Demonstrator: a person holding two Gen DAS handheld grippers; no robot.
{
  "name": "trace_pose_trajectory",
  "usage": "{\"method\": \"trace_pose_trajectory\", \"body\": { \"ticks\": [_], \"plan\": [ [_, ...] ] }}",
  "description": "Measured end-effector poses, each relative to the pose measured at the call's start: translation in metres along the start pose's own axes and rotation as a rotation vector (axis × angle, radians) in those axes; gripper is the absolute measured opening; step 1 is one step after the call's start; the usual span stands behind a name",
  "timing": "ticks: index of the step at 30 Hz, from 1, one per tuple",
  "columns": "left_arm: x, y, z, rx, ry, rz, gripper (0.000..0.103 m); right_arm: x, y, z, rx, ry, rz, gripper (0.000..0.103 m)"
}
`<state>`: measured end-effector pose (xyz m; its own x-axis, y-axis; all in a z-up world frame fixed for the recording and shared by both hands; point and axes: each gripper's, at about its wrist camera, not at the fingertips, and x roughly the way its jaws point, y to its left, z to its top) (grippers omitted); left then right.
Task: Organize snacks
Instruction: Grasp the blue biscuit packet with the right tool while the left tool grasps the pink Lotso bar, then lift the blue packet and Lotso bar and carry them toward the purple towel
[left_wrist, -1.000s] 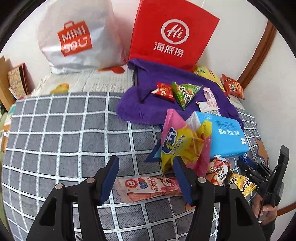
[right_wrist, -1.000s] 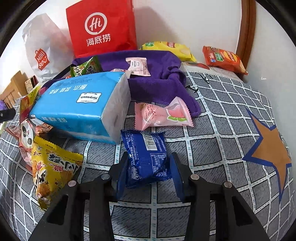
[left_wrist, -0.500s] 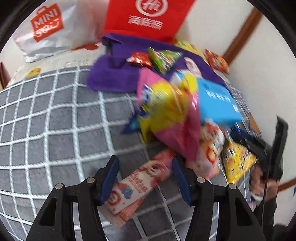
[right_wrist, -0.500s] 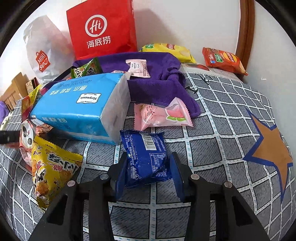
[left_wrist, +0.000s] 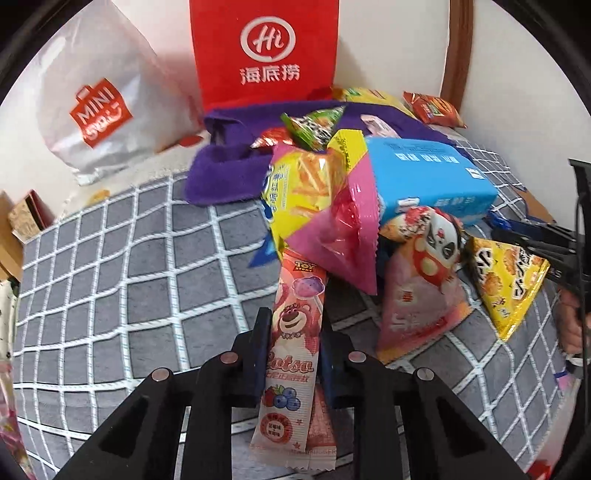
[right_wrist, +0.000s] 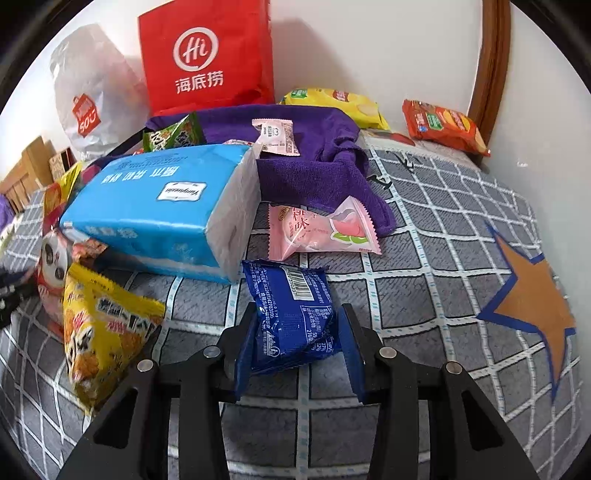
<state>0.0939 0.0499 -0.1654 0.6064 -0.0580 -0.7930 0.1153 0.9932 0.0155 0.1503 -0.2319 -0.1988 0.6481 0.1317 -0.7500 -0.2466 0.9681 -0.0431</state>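
Note:
My left gripper (left_wrist: 291, 332) is shut on a long pink Lotso snack packet (left_wrist: 295, 332), which lies lengthwise between the jaws on the grey checked cloth. Its far end reaches under a yellow and pink chip bag (left_wrist: 321, 210). My right gripper (right_wrist: 299, 332) is shut on a blue snack packet (right_wrist: 291, 314), held low over the cloth. A blue tissue pack (right_wrist: 162, 206), a pink peach packet (right_wrist: 321, 232) and a yellow snack bag (right_wrist: 99, 328) lie close by. The right gripper also shows at the right edge of the left wrist view (left_wrist: 546, 247).
A purple towel (right_wrist: 314, 166) holds several small packets. A red Hi bag (left_wrist: 266, 51) and a white Miniso bag (left_wrist: 103, 107) stand against the wall. A panda packet (left_wrist: 424, 288), yellow chips (right_wrist: 332, 103) and red chips (right_wrist: 443, 125) lie around. Open grey cloth (left_wrist: 110, 277) spreads left.
My left gripper has moved forward and turned, and has shut on the Lotso packet, which was lying crosswise ahead of open jaws before. The right gripper keeps its hold on the blue packet.

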Motion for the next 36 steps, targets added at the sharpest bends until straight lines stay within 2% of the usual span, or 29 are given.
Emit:
{"method": "trace_pose_trajectory", "body": {
  "ticks": [3, 7, 12, 18, 21, 24, 27, 30, 33, 36],
  "plan": [
    [0.008, 0.007, -0.003, -0.014, 0.017, -0.022, 0.024, 0.001, 0.002, -0.004, -0.01, 0.009, 0.008, 0.042],
    [0.008, 0.006, -0.008, -0.041, -0.041, -0.007, 0.026, 0.002, -0.002, -0.006, 0.013, 0.004, 0.01, 0.043],
    [0.01, 0.001, -0.006, -0.028, -0.039, 0.016, 0.026, 0.003, -0.004, -0.006, 0.027, 0.006, 0.025, 0.044],
    [0.011, 0.002, -0.007, -0.036, -0.037, 0.001, 0.029, 0.003, -0.004, -0.006, 0.026, 0.007, 0.029, 0.046],
    [0.012, 0.0, -0.006, -0.024, -0.035, 0.01, 0.032, 0.003, -0.007, -0.006, 0.038, 0.007, 0.046, 0.047],
    [0.013, -0.001, -0.006, -0.019, -0.031, -0.011, 0.04, 0.005, -0.006, -0.006, 0.037, 0.009, 0.055, 0.05],
    [0.013, -0.002, -0.006, -0.02, -0.03, -0.004, 0.041, 0.005, -0.003, -0.006, 0.024, 0.011, 0.048, 0.052],
    [0.013, -0.003, -0.006, -0.021, -0.031, -0.004, 0.041, 0.005, -0.003, -0.005, 0.028, 0.01, 0.053, 0.052],
    [0.009, -0.004, -0.009, -0.014, -0.036, -0.027, 0.026, 0.005, -0.003, -0.006, 0.028, 0.01, 0.054, 0.052],
    [0.005, -0.005, -0.012, -0.007, -0.023, -0.038, 0.024, 0.005, -0.004, -0.006, 0.029, 0.009, 0.054, 0.051]
  ]
}}
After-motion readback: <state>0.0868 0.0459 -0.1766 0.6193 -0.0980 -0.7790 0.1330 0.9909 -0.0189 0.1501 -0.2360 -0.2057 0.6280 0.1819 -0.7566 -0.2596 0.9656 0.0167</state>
